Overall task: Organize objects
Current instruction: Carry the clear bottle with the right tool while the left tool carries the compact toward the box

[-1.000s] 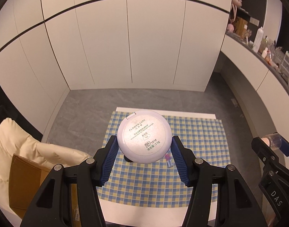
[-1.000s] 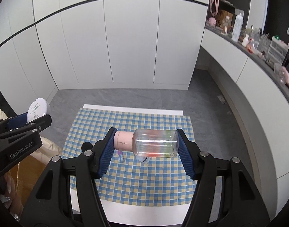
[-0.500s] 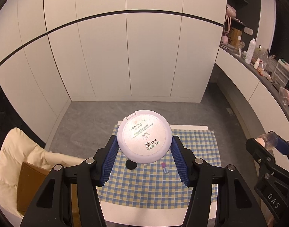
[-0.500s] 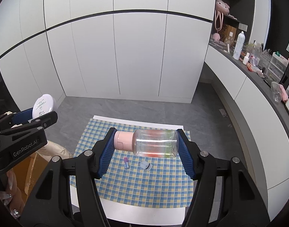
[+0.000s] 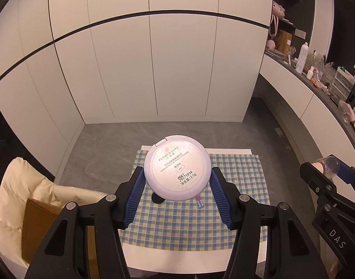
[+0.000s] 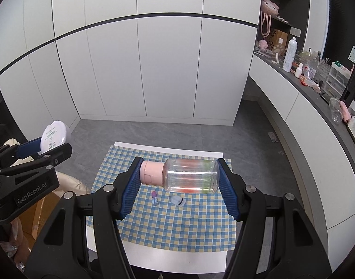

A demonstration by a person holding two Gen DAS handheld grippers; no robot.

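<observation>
Left wrist view: left gripper [image 5: 177,181] fingers clamp a light, slick compact [image 5: 177,167] by its rim; right gripper [image 6: 179,176] pinches a rigid bottle [image 6: 180,174] end-to-end.

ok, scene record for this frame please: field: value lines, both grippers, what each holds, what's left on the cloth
left gripper: shut on the round white compact, printed face toward the camera
right gripper: shut on the clear bottle with pink cap, held sideways, cap toward the left pad
height: both items held in the air above the checked cloth
on cloth: small purple-capped tube, small pale blue clip-like item, black round item partly hidden behind the compact
table: white, cloth covers most of it
beside table: cream cushion, cardboard box
</observation>
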